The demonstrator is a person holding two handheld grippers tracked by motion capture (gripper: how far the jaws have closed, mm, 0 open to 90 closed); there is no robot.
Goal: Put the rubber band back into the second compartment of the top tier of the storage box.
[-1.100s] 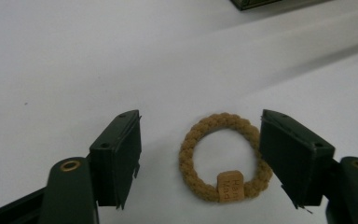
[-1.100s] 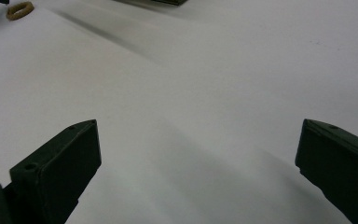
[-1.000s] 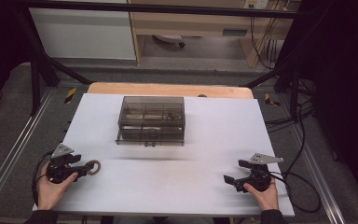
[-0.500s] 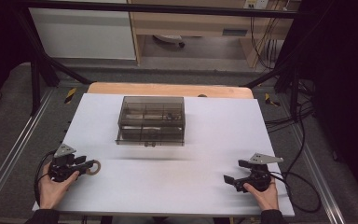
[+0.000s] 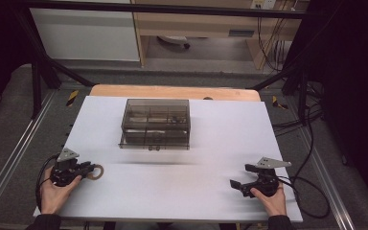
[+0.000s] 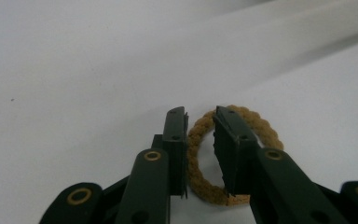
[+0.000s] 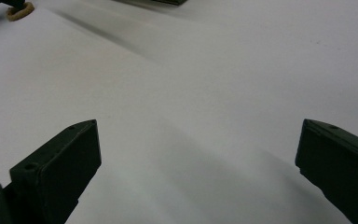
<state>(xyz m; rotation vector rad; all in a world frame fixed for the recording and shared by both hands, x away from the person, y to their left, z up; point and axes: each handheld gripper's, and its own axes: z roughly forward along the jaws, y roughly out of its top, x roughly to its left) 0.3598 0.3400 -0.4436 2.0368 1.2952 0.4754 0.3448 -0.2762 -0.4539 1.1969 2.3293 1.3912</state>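
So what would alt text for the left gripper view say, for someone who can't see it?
Two black jaws of the left gripper pinch one side of a small tan braided rope ring, one jaw outside the loop and one inside. The ring lies on a plain white table.

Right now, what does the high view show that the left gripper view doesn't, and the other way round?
High view: the smoky transparent plastic compartment box, the right gripper with its jaws apart, and both hands. Left gripper view: the left gripper up close, one jaw inside the brown braided rope ring, one outside, pinching its strand. Both: the ring and the white table.
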